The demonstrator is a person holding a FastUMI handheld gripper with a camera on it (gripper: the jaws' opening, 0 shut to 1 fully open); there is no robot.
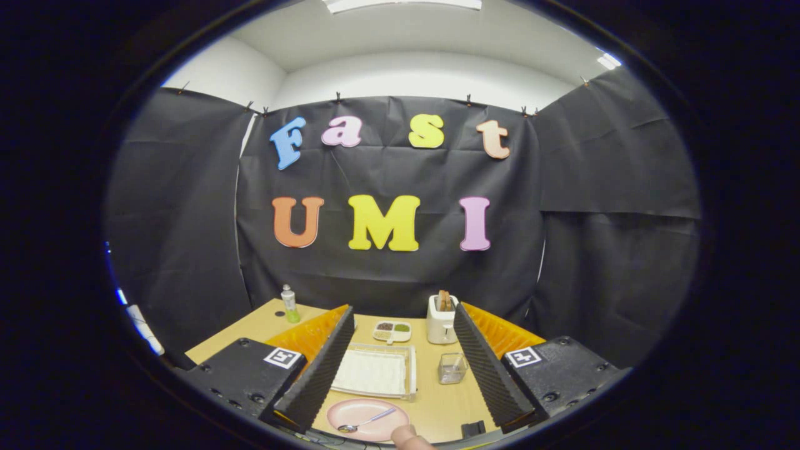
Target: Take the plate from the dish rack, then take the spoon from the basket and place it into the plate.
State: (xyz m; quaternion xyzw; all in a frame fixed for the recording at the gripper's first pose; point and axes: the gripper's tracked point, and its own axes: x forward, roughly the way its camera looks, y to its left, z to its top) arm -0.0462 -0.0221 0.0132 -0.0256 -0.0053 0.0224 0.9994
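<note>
Looking forward along the gripper (400,369), the gripper view shows its two fingers spread wide apart with nothing held between them, raised above a light wooden table (437,400). Between the fingers and close to their near end lies the pink plate (367,420), flat on the table, with the spoon (365,420) resting in it, bowl toward the left finger and handle angled up toward the right. Judged from this layout, both transfers are already done: the plate is out of the rack and the spoon sits in the plate, so the task appears to be at its final step or complete. Any remaining move calls only for keeping the fingers open and clear of the plate so the spoon is not disturbed. Just beyond the plate stands a clear tray with a white mat (375,370), probably the dish rack, though its form is hard to confirm. To its right, near the right finger, a small clear container (452,367) may be the basket; its contents cannot be made out. Farther back stand a divided dish (392,330), a white toaster (441,320) and a small bottle (289,304). A fingertip (409,437) of a person shows at the near table edge beside the plate, cut off below. A small dark object (473,429) near the right finger is too indistinct to identify
</note>
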